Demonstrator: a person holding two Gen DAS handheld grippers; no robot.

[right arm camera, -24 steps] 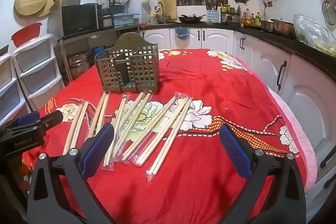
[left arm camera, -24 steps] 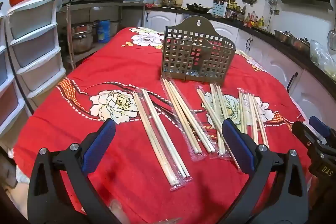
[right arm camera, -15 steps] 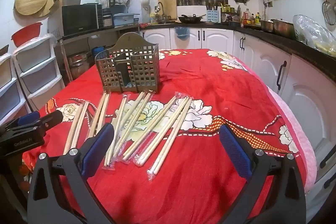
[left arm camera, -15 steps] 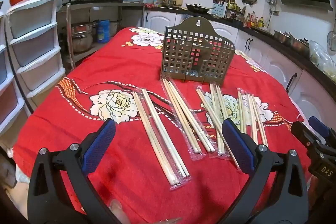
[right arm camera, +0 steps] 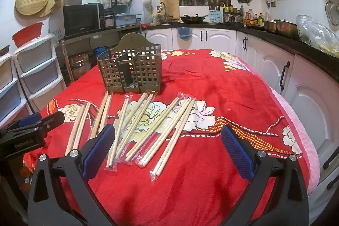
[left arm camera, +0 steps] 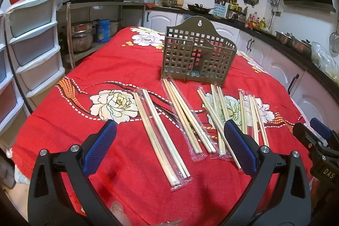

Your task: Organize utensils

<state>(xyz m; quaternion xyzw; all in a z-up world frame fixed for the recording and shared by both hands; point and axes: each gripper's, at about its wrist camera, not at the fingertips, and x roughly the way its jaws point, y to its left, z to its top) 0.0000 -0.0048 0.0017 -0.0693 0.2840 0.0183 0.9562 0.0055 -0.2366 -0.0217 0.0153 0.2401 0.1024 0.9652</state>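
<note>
Nothing has visibly moved since the earlier frames: both claws hover where they were, and the packets lie as before.

The left claw [left arm camera: 169, 145] is spread wide with nothing between its blue pads [left arm camera: 99, 147], low over the near edge of the desk [left arm camera: 63, 120] with its red flowered cloth. The right claw [right arm camera: 167, 147] is likewise wide apart and empty. In the left view the right claw's body shows at the right edge with the letters "DAS"; in the right view the left claw's body at the left edge reads "GenRobot.AI".

Just beyond the pads lie the chopstick packets [left arm camera: 163, 135], clear sleeves of pale wooden sticks side by side on the cloth, their long axes running away from the cameras toward the holder, fanned slightly; the middle ones overlap.

Behind them stands the utensil holder [left arm camera: 198, 56], a grey-brown perforated caddy, upright, with the far ends of some packets near its base.
</note>
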